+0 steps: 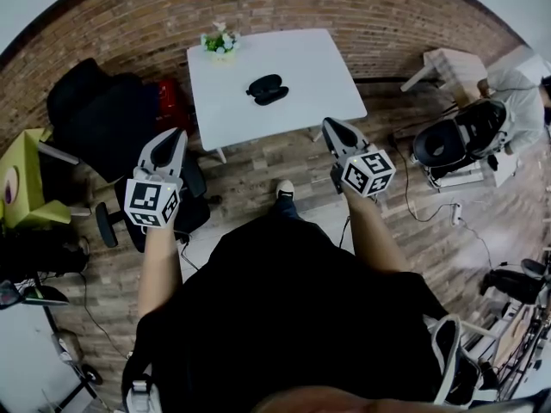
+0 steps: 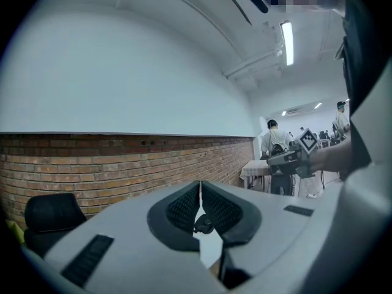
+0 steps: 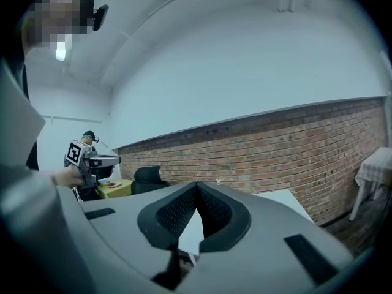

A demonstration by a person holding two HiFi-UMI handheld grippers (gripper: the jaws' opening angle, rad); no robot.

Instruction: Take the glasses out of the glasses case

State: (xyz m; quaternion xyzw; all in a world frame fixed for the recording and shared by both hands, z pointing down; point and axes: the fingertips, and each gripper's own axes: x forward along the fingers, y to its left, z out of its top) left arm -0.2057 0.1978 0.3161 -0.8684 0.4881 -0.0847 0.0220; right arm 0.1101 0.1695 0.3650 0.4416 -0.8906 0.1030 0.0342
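Observation:
The black glasses case (image 1: 267, 89) lies on the white table (image 1: 314, 71) in the head view; whether it is open or closed is too small to tell. Both grippers hang in the air over the wood floor, well short of the table's near edge. My left gripper (image 1: 178, 134) points toward the table's left corner with its jaws together and nothing in them. My right gripper (image 1: 329, 125) is near the table's right corner, also shut and empty. In the left gripper view the left gripper (image 2: 200, 184) has its pads pressed together. The right gripper (image 3: 196, 185) looks the same in its own view.
A small potted plant (image 1: 221, 43) stands at the table's far left corner. A black office chair (image 1: 99, 110) and a yellow-green box (image 1: 21, 179) are to the left. To the right are a small pale table (image 1: 448, 63), a seated person (image 1: 516, 93) and cables on the floor. A brick wall (image 1: 344, 7) runs behind.

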